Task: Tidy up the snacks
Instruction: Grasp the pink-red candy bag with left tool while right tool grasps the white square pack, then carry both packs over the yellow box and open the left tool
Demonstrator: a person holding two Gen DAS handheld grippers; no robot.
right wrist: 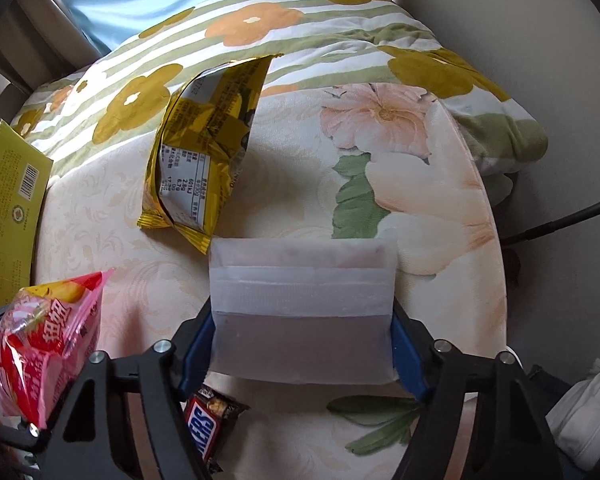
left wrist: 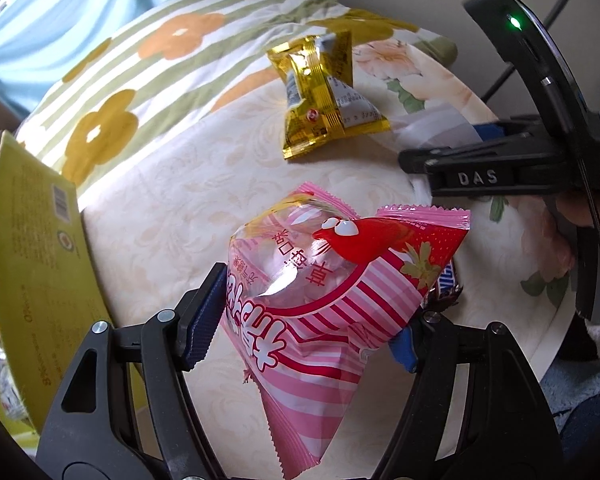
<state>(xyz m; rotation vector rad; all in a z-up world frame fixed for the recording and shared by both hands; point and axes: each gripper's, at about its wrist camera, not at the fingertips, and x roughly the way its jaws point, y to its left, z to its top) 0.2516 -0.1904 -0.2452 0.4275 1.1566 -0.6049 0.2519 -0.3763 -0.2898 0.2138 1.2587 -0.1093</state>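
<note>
Snacks, four loose on a pale floral cushion, largest first. Yellow box at the left edge, open, wrappers just visible inside; likely the place for the rest, though that is a guess.

Gold pack: far side of the cushion, lying flat, untouched. Puffed foil, light, probably crushable; best taken across the crimped ends rather than the belly.

Pink bag: clamped between the pads of the left gripper, lifted clear of the cushion, hanging at a tilt. Slick film, air-filled, soft contents; prone to sliding if squeezed only on the pillow part, so a bite near the seam looks safer.

White pouch: between the jaws of the right gripper, blue pads pressing on both side edges, the closing just done. Flat, thin, somewhat stiff, frosted; edge grip seems sound but bends easily.

Snickers: small bar on the cushion under the right gripper, near the pink bag, not held. Firm, easy to pinch across its width.

Hard to make out: pouch contents, box interior, most of the bar, whether the pouch has left the cushion.
</note>
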